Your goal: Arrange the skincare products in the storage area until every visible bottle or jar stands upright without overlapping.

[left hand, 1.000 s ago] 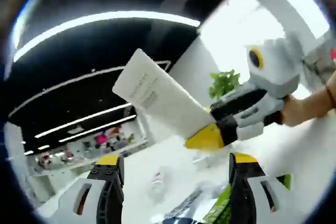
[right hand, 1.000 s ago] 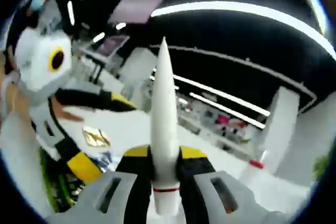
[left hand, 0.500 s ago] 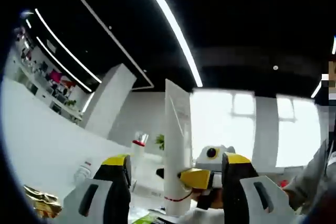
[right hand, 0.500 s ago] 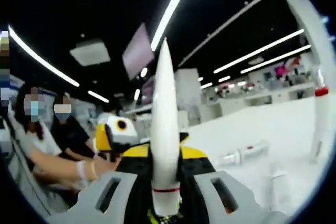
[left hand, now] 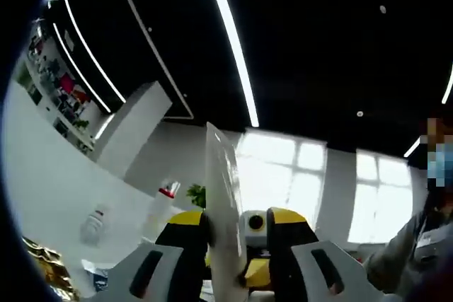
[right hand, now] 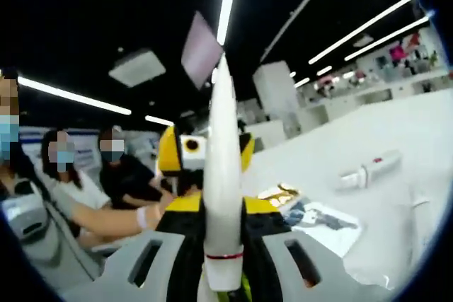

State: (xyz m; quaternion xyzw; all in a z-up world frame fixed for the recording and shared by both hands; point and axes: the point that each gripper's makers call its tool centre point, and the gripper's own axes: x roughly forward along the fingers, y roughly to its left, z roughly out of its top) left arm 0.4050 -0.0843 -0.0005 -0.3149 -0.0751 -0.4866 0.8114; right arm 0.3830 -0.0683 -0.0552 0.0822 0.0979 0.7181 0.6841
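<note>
White tube (right hand: 222, 175) clamped by both grippers, flat end at twelve o'clock.
Right gripper (right hand: 224, 228) view shows its cap end; left gripper (left hand: 233, 235) view shows its flat face (left hand: 221, 203).

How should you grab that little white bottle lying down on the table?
Grip the white bottle across the middle of its long body, coming down from above with a jaw on each long side. It lies flat on the table, so its sides are open. The right gripper is shut on the white tube.
</note>
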